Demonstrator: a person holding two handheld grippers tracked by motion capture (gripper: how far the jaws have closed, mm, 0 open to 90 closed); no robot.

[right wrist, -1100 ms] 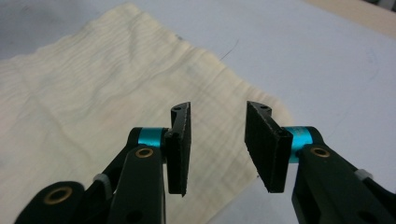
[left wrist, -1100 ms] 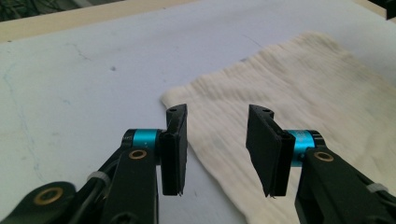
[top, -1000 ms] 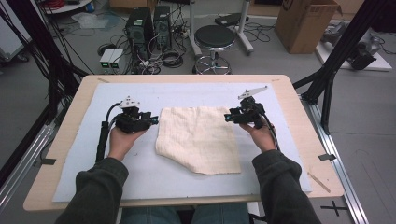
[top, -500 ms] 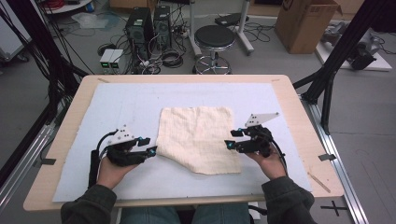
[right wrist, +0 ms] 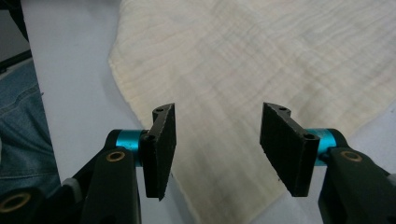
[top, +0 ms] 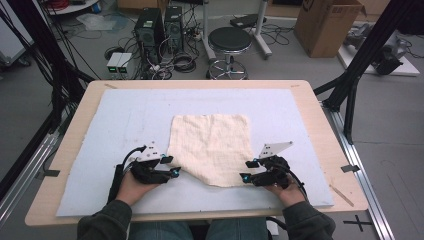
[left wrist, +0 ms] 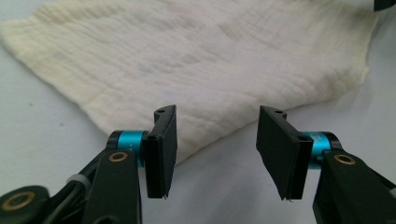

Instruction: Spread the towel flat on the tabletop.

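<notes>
Cream cloth (top: 211,147) lies flat mid-desk on a pale blue mat (top: 125,115), nothing on top of it; stool (top: 229,40) and cardboard box (top: 327,25) stand on the floor beyond the desk (top: 320,120). Cloth's long axis runs near-to-far, its pointed corner twd the person, no writing legible. Left gripper (top: 167,166) and right gripper (top: 248,170) flank that near corner w/ jaws released, the left's just been widening, only the cloth edge seen in each gap, unpinched.

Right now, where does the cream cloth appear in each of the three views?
High view: the cream cloth lies mid-table on the pale blue mat, between the two grippers.
Left gripper view: it fills the upper part, beyond the open jaws.
Right gripper view: it spreads across the centre and right.
Shared landmark: the cloth's near edge on the mat.
</notes>
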